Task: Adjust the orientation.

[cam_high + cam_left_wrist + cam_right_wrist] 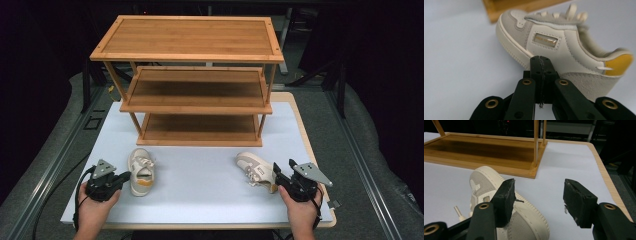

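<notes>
Fingers of left gripper [541,65] pressed together beside suede-and-leather sneaker [564,47]; right gripper [537,202] fingers apart.

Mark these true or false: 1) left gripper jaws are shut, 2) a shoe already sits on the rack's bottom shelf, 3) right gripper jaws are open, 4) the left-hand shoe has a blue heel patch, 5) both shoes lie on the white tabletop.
1) True. The left gripper has its jaws pressed together with nothing between them, just short of the left shoe.
2) False. All the shelves of the wooden rack are bare.
3) True. The right gripper has its jaws apart, and the right shoe lies under its left jaw, not clamped.
4) False. The heel patch is yellow.
5) True. Both shoes rest on the white tabletop in front of the rack.
</notes>
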A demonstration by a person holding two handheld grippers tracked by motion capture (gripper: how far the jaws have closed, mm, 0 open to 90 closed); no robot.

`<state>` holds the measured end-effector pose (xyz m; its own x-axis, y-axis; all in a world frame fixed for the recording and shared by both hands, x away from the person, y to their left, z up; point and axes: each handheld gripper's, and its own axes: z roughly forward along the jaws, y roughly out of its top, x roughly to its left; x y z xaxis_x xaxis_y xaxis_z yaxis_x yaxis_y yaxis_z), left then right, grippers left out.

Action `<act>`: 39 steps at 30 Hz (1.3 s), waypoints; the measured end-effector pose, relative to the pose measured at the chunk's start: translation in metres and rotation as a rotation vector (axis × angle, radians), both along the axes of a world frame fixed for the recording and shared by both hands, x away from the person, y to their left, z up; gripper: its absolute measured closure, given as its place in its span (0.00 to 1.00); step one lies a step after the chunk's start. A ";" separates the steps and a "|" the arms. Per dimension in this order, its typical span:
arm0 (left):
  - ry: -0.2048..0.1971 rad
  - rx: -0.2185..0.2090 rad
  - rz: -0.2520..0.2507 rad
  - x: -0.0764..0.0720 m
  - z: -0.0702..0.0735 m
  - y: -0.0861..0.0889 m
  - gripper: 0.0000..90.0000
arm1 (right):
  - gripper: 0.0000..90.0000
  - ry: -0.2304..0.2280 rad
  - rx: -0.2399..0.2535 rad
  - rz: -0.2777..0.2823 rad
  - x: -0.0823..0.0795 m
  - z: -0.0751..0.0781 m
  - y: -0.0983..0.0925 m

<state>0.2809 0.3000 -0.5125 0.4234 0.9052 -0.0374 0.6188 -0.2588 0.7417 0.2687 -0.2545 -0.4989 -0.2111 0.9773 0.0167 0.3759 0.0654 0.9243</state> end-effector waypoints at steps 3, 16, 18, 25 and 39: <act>0.035 -0.022 0.026 0.001 -0.005 0.011 1.00 | 0.47 0.000 0.021 -0.003 0.000 0.000 -0.001; -0.069 -0.221 0.082 -0.005 0.008 0.013 0.64 | 0.48 -0.007 0.069 -0.039 -0.001 -0.001 -0.009; -0.064 -0.214 0.078 -0.004 0.007 0.010 0.59 | 0.48 -0.010 0.070 -0.044 -0.001 0.000 -0.009; -0.003 -0.189 0.073 0.005 -0.003 0.002 0.55 | 0.48 -0.010 0.066 -0.024 -0.001 0.000 -0.007; 0.000 -0.129 0.012 0.009 -0.001 -0.010 0.75 | 0.54 -0.059 0.052 0.011 -0.005 0.007 -0.001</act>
